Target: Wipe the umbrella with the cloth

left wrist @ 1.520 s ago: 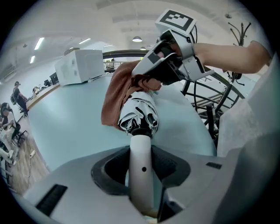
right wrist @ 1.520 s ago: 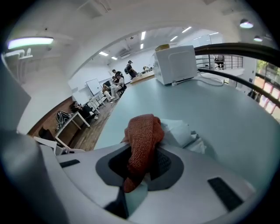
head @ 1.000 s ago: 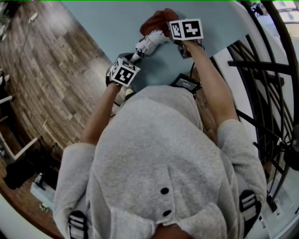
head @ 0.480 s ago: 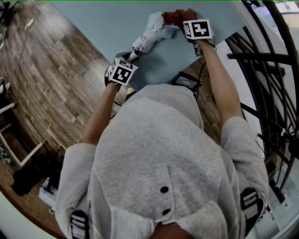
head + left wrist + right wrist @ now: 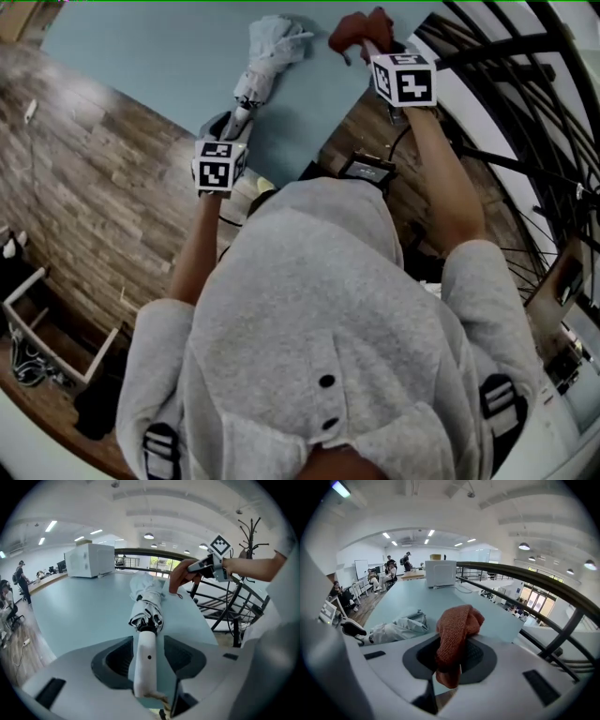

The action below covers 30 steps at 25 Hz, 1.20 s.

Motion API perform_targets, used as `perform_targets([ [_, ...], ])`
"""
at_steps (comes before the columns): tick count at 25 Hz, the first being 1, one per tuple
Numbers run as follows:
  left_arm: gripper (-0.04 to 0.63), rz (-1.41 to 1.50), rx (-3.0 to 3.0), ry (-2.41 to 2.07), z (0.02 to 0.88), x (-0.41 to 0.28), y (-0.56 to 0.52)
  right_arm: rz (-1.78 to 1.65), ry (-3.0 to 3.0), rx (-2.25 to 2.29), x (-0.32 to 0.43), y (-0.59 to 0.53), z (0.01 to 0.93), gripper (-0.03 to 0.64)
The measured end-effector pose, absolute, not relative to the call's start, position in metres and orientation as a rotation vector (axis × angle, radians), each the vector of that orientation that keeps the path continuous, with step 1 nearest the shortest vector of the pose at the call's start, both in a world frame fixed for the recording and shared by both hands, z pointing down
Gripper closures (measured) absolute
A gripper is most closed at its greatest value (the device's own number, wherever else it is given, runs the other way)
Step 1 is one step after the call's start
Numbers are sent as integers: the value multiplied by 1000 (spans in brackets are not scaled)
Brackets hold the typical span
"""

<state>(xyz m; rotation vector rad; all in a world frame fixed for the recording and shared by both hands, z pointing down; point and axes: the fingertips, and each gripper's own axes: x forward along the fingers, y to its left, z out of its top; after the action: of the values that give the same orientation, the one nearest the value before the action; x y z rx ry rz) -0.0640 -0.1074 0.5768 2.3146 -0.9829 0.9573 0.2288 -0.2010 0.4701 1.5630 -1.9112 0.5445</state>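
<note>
A folded white umbrella [image 5: 269, 49] lies on the light blue table [image 5: 159, 56], with its white handle [image 5: 144, 658] pointing toward me. My left gripper [image 5: 232, 127] is around that handle; its jaws are opening, and a gap shows on each side of the handle. The rust-red cloth [image 5: 356, 28] hangs pinched in my right gripper [image 5: 366, 42], which is shut on it above the table's right edge, off to the right of the umbrella. In the right gripper view the cloth [image 5: 454, 634] droops between the jaws, and the umbrella [image 5: 398, 627] lies to the left.
A black metal railing [image 5: 525, 122] runs close along the table's right side. A black device [image 5: 364, 169] sits at the near table edge. A white box [image 5: 91, 559] stands at the table's far end. Wooden floor [image 5: 94, 206] lies to the left, with people seated far off.
My right gripper has carried the cloth off the umbrella, to the right and toward the table edge. The left gripper has stayed at the handle.
</note>
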Motion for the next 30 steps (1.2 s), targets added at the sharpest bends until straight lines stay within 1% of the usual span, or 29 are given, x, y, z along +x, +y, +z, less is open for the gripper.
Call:
perform_targets([
  [5, 399, 737, 2403, -1008, 529, -74, -99, 455, -1966, 1731, 219, -142, 414, 543],
  [11, 402, 419, 2596, -951, 434, -82, -59, 369, -1979, 1931, 179, -56, 348, 543],
  [12, 414, 386, 2627, -956, 420, -87, -48, 358, -1980, 1955, 170, -39, 339, 543],
  [14, 534, 354, 2674, -1014, 396, -100, -27, 333, -1985, 1986, 150, -4, 326, 543],
  [15, 569, 349, 2689, -1044, 388, -108, -15, 325, -1991, 1996, 140, 13, 321, 543],
  [16, 578, 344, 2699, -1064, 380, -115, -4, 320, -1998, 2008, 130, 28, 317, 543],
  [23, 580, 257, 2762, -1050, 339, -153, 46, 358, -1983, 2075, 80, 103, 300, 543],
  [30, 580, 187, 2816, -1067, 302, -145, 83, 286, -1969, 2054, 72, 154, 277, 543],
])
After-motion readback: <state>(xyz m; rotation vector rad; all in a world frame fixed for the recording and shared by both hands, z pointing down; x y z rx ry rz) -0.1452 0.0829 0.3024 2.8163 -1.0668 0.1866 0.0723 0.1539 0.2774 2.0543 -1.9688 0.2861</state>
